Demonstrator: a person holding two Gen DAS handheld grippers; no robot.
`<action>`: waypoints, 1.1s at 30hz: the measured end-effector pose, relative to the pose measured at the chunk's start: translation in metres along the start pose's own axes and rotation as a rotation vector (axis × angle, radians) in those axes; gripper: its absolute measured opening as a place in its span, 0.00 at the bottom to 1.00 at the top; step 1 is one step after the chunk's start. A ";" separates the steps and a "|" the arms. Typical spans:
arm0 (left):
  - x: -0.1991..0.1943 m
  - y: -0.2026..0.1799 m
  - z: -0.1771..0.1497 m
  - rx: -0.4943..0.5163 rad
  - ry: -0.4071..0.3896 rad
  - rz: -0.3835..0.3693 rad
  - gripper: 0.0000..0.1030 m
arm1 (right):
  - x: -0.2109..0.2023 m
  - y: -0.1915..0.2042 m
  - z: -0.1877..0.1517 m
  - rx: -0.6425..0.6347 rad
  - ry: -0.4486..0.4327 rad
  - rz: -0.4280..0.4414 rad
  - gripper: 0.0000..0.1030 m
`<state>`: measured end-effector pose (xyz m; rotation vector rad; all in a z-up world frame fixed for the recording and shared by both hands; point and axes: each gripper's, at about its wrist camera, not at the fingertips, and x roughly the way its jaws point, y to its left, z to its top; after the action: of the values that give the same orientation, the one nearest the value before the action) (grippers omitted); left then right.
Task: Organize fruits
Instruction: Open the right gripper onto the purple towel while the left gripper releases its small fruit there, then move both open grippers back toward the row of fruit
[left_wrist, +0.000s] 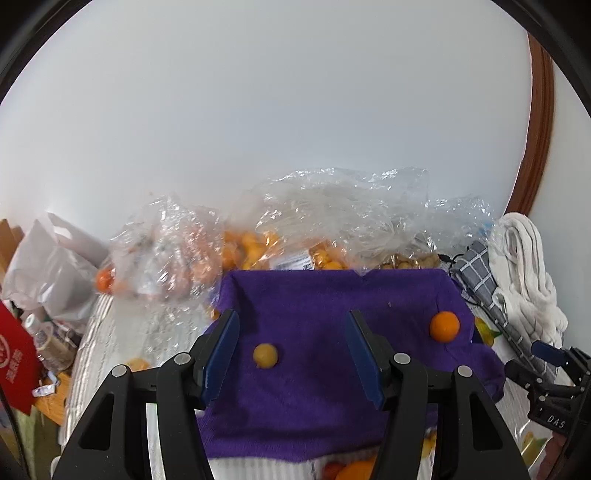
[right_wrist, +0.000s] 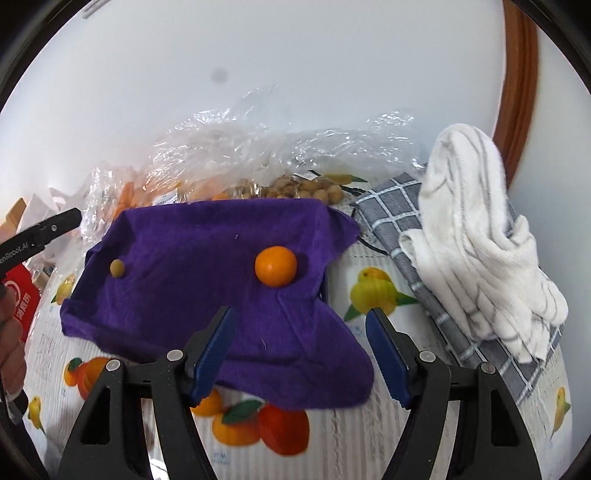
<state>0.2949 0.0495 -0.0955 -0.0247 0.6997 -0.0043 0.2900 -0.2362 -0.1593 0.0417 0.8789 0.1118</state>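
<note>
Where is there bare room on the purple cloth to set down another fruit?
The purple cloth is bare between the small yellow fruit and the orange, and along its near part. Its far edge is crowded by plastic bags; towels fill the right side.

Left gripper (left_wrist: 291, 354) and right gripper (right_wrist: 301, 350), both level, side by side, jaws spread wide and empty.

Lower right, "DAS" on right gripper (left_wrist: 554, 373); left edge, "enRobot.AI", start cut off, on left gripper (right_wrist: 44, 229).
</note>
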 end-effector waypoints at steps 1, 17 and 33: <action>-0.004 0.001 -0.005 0.001 0.009 0.007 0.56 | -0.002 0.000 -0.003 -0.002 0.004 0.001 0.71; -0.057 0.037 -0.105 -0.055 0.118 0.112 0.56 | -0.026 0.011 -0.075 -0.046 0.020 0.040 0.71; -0.067 0.066 -0.160 -0.136 0.154 0.129 0.56 | -0.036 0.022 -0.106 -0.089 0.004 0.054 0.57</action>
<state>0.1407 0.1134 -0.1765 -0.1101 0.8541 0.1667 0.1837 -0.2191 -0.1976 -0.0182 0.8766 0.2013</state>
